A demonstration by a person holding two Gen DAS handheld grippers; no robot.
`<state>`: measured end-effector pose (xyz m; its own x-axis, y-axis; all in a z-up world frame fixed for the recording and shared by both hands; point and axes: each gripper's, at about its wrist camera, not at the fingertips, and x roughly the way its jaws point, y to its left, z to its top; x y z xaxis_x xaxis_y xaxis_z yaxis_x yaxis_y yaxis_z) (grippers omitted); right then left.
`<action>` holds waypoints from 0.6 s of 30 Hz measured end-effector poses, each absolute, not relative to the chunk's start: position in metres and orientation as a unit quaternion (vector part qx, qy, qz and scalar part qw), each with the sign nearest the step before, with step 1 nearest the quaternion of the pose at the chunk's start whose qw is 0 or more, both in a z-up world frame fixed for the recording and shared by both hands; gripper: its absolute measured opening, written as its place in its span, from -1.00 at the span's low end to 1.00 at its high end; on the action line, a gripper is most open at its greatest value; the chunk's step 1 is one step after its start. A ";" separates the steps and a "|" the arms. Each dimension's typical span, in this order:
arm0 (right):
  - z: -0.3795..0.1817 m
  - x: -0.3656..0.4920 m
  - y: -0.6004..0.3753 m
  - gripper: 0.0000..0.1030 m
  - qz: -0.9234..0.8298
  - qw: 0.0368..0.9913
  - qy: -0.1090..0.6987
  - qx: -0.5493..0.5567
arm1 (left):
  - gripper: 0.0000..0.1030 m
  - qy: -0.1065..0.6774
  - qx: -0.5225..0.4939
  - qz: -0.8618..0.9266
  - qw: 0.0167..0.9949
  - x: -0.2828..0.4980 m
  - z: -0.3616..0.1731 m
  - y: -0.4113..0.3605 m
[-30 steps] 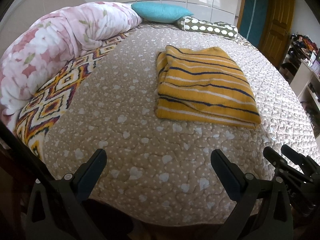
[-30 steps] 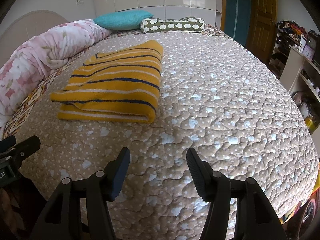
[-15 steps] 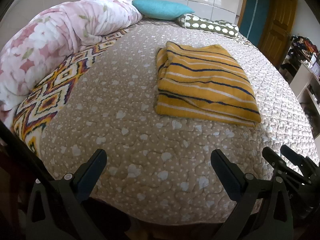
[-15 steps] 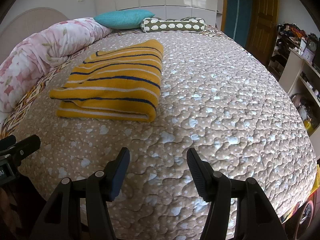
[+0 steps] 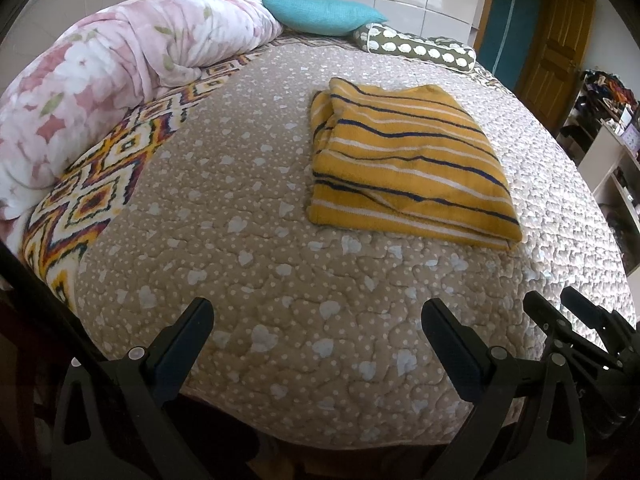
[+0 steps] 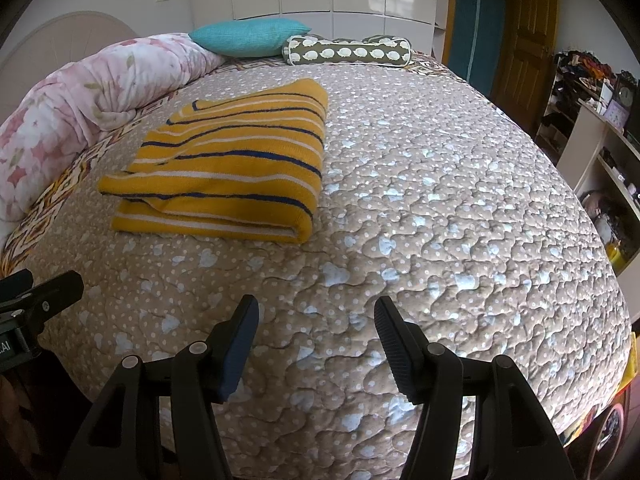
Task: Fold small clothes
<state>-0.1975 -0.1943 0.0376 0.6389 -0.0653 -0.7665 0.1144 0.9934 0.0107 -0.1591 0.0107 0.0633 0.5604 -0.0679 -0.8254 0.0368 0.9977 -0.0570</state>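
We hold both the left tongs (image 5: 316, 324) and right tongs (image 6: 316, 320) apart and empty, the folded striped garment (image 5: 404, 168) lying well ahead on the bed (image 6: 460, 208); pinching only its top layer risks unfolding it.

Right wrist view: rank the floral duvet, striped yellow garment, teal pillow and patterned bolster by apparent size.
1. floral duvet
2. striped yellow garment, though it lies nearer the camera
3. and 4. teal pillow and patterned bolster look alike; unranked.
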 end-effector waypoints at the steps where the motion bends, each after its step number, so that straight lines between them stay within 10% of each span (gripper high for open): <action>1: 0.037 -0.198 -0.195 0.26 -0.050 0.905 0.422 0.029 | 1.00 0.468 -0.017 -0.030 0.883 -0.159 0.063 0.011; 18: 0.037 -0.197 -0.196 0.31 -0.050 0.905 0.422 0.028 | 1.00 0.479 -0.023 -0.033 0.877 -0.155 0.057 0.014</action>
<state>-0.1970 -0.1959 0.0371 0.6386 -0.0670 -0.7666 0.1143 0.9934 0.0083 -0.1550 0.0140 0.0573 0.5387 -0.0805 -0.8387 0.0363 0.9967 -0.0724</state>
